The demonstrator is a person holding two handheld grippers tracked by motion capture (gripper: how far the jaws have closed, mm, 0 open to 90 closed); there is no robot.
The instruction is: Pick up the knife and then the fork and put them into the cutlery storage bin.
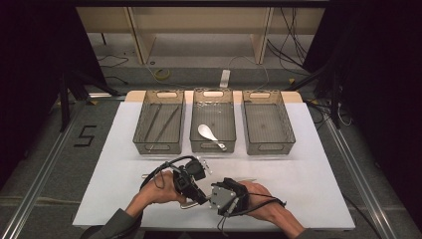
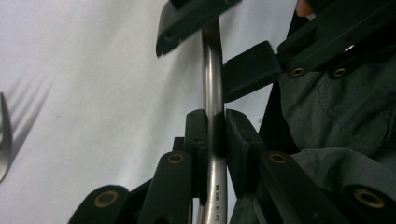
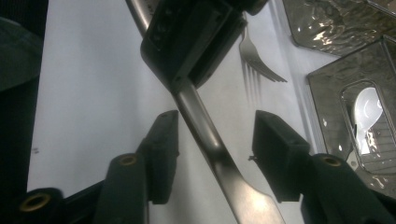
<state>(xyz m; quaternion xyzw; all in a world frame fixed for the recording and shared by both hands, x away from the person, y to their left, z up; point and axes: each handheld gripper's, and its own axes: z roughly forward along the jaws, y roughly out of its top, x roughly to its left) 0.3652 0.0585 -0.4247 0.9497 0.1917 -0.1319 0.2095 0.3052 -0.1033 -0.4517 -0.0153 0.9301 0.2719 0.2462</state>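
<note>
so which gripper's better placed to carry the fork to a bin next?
Left. The left gripper is already clamped on the fork handle; the right gripper straddles the handle, pads apart from it.

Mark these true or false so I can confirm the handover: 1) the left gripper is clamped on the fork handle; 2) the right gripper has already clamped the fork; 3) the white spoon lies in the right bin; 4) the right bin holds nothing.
1) True: the left gripper has its jaws pressed on the fork handle.
2) False: the right gripper has its jaws either side of the handle, with gaps showing.
3) False: the white spoon lies in the middle bin.
4) True: the right bin shows a bare floor, while the left bin holds thin utensils.
</note>
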